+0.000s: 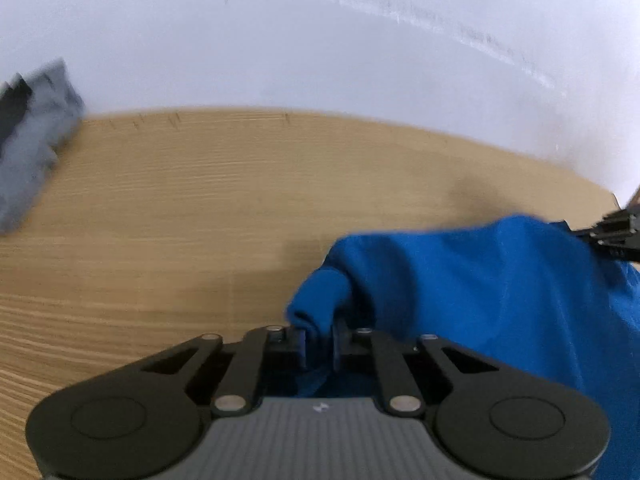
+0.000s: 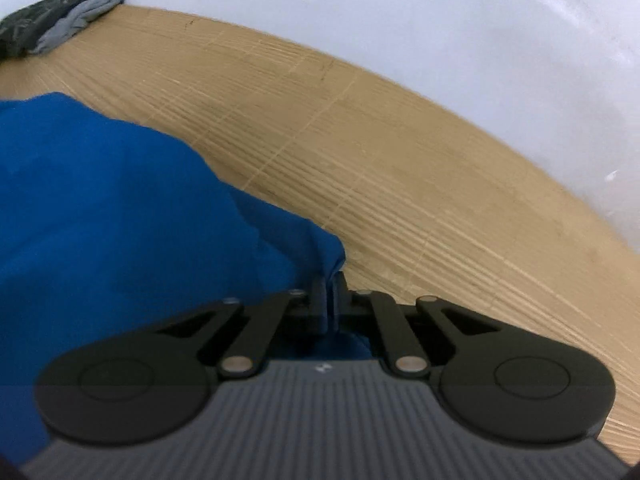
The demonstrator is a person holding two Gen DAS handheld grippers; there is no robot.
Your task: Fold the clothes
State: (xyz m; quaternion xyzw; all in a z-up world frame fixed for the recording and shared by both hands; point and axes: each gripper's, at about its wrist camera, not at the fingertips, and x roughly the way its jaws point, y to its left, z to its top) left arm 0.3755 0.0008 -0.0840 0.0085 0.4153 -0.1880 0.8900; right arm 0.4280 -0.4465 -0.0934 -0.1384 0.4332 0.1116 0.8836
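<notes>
Both grippers (image 1: pixel 320 338) (image 2: pixel 330 300) tilted down, pinching blue garment (image 1: pixel 480 280).

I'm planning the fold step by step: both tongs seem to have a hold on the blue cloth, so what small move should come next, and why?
Probably lift both together and draw them apart. The left tongs and right tongs are each shut on a bunched edge of the blue cloth garment, which sags crumpled on the wooden table; spreading it should flatten it for folding.

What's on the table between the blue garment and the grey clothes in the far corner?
Nothing: bare wooden table separates the blue garment from the grey clothes, clearest in the right wrist view.
</notes>
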